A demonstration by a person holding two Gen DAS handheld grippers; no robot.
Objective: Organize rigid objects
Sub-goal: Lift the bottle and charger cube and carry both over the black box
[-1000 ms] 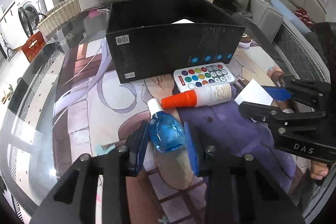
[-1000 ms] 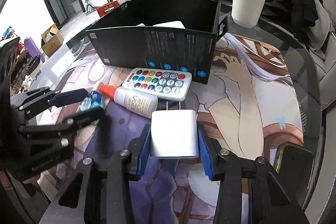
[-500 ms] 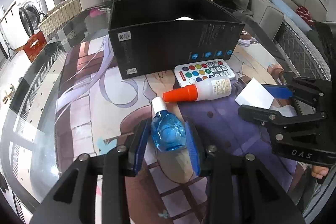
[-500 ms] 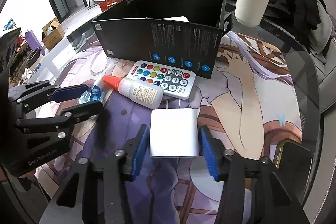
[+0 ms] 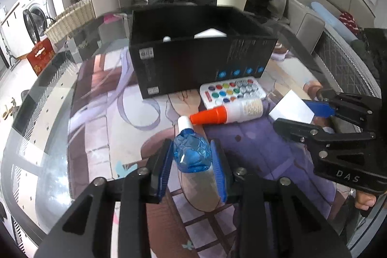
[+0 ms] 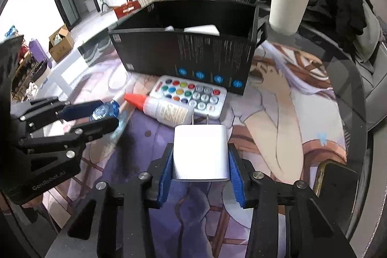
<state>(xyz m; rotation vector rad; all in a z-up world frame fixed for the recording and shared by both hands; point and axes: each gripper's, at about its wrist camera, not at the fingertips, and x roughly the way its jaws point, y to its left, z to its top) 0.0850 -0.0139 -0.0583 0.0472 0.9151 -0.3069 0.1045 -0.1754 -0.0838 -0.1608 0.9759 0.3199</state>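
A round glass table (image 5: pixel 48 161) carries a printed mat (image 5: pixel 101 132) with an illustrated figure, and almost everything sits on that mat. The largest thing on it is an open black box (image 5: pixel 193 69) toward the far side, with the tops of a couple of white items showing over its near wall; a cream cup (image 6: pixel 287 6) stands behind the box's right corner. Just in front of the box lies a white remote control (image 6: pixel 193 96) with coloured buttons, and touching its near edge lies a white glue bottle (image 6: pixel 169 110) on its side, its orange cap pointing left. The right gripper (image 6: pixel 200 168) has its blue pads pressed against both sides of a white charger plug (image 6: pixel 200 151), prongs pointing toward the glue bottle; it is clamped on the plug, which looks raised slightly off the mat, though whether it clears the surface is hard to judge. To its left, the left gripper (image 5: pixel 192 163) is closed nearly all the way around a small blue bottle (image 5: pixel 192 154) with a white cap, pads touching its sides, the cap aimed at the orange tip of the glue bottle just beyond it. A dark phone (image 6: pixel 338 180) lies at the table's right edge.
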